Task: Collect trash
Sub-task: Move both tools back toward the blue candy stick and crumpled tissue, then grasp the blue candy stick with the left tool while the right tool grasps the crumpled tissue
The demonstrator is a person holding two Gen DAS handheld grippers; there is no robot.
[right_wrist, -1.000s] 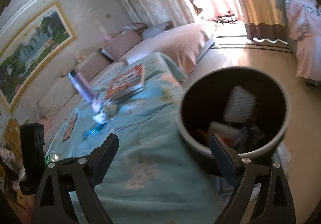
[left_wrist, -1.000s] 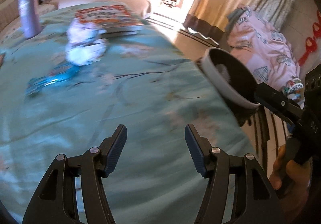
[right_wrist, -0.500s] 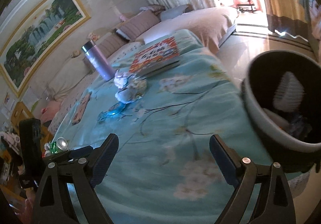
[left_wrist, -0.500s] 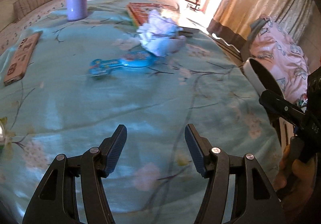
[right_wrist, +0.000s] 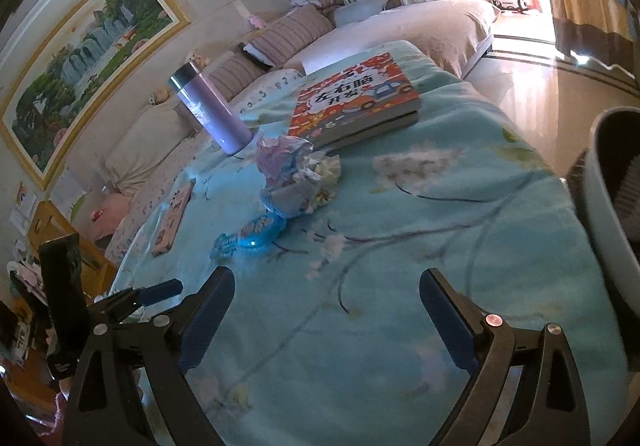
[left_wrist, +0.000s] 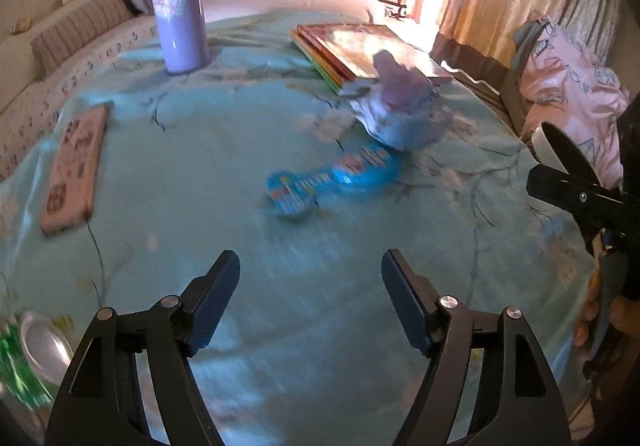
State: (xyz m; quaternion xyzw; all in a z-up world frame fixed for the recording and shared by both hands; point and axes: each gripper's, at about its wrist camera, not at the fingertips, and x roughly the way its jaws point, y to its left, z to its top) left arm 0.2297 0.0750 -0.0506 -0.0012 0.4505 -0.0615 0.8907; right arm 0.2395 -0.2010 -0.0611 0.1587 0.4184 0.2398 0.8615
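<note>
A crumpled wad of pale purple and white paper (left_wrist: 400,114) (right_wrist: 296,174) lies mid-table on the teal cloth, by the books. Just in front of it lies a flat blue plastic wrapper or toy (left_wrist: 336,178) (right_wrist: 256,234). My left gripper (left_wrist: 312,286) hovers over bare cloth short of the blue item; its jaws are opening with nothing between them. My right gripper (right_wrist: 328,306) stands wide open over the cloth, also with nothing between its fingers. A grey-rimmed trash bin (right_wrist: 608,214) (left_wrist: 548,146) with trash inside sits beyond the table's right edge, outside the right fingers.
A purple flask (left_wrist: 178,2) stands at the back left, and a stack of picture books (left_wrist: 360,46) lies at the back. A pink flat case (left_wrist: 76,162) lies at the left, with a green and silver can (left_wrist: 36,346) at the near left. A sofa and curtains stand behind.
Both views have swung left across the table. The bin slid to the right edge, the paper wad and blue item came closer, and the left jaws spread wider.
</note>
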